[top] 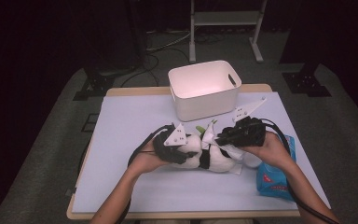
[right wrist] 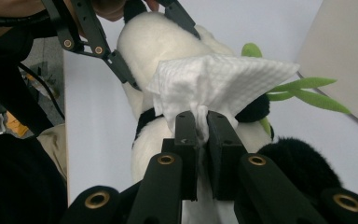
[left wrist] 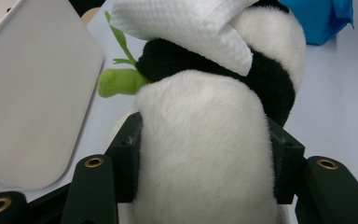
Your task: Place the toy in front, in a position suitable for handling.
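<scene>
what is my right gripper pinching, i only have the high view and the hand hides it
Observer: The right gripper has its jaws shut on a white wipe draped over the panda plush.
Operator: is the left one on the toy
Observer: Yes, the left gripper presses its jaws into the plush's white body from both sides.
Operator: whats the green bit
Observer: A leafy green sprig pokes out from under the plush's black arm, toward the white bin.

Wooden-edged table (top: pixel 121 91) under pale lavender mat (top: pixel 135 135), frame centre. White rectangular plastic bin (top: pixel 205 88) upper centre. Black-and-white plush panda (top: pixel 214 161) lying mid-mat, white paper towel (top: pixel 210 135) draped over it. Blue wipes packet (top: pixel 274 179) lower right.
</scene>
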Demonstrator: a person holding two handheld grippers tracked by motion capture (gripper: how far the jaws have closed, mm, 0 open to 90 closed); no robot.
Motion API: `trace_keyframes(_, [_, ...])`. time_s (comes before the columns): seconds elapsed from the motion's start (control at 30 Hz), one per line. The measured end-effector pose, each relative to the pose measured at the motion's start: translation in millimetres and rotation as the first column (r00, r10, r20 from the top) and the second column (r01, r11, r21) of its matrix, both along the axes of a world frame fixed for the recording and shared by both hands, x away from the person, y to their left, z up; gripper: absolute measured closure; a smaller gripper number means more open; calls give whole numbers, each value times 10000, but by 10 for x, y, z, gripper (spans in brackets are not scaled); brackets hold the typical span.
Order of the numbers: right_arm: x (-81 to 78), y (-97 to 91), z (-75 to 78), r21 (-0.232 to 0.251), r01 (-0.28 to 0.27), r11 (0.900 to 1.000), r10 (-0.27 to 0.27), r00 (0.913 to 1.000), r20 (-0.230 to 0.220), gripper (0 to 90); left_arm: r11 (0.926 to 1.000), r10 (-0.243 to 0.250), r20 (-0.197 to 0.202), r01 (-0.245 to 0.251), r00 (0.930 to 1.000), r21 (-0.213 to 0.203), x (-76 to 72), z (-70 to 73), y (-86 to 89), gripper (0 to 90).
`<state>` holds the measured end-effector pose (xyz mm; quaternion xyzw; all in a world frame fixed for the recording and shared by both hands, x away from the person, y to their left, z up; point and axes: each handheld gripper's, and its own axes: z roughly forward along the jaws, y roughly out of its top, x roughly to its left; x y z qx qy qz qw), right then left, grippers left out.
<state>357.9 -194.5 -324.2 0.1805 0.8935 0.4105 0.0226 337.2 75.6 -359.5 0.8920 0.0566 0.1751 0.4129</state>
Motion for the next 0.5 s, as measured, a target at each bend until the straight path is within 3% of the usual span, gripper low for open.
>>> trace_keyframes(0.17, [14,22,52,274,211,9994,-220,9992,326,829,9999,-171,-433,170,9989,-24,-16,-31,37,338])
trace_keyframes(0.27, [19,62,26,33,292,9996,-293,9986,450,832,9996,-279,-1061,271,9940,-84,-10,-33,71,260])
trace_keyframes(0.33, [15,91,-4,-247,112,9996,-104,9994,343,836,9986,-476,-1576,436,9864,-291,16,-8,115,218])
trace_keyframes(0.4, [-7,126,-36,-664,-157,9977,168,9997,156,838,9959,-585,-2026,430,9775,-801,27,25,166,196])
trace_keyframes(0.5, [-54,128,-57,-846,-567,9948,555,9983,-161,841,9879,-810,-2518,441,9644,-1489,46,82,250,196])
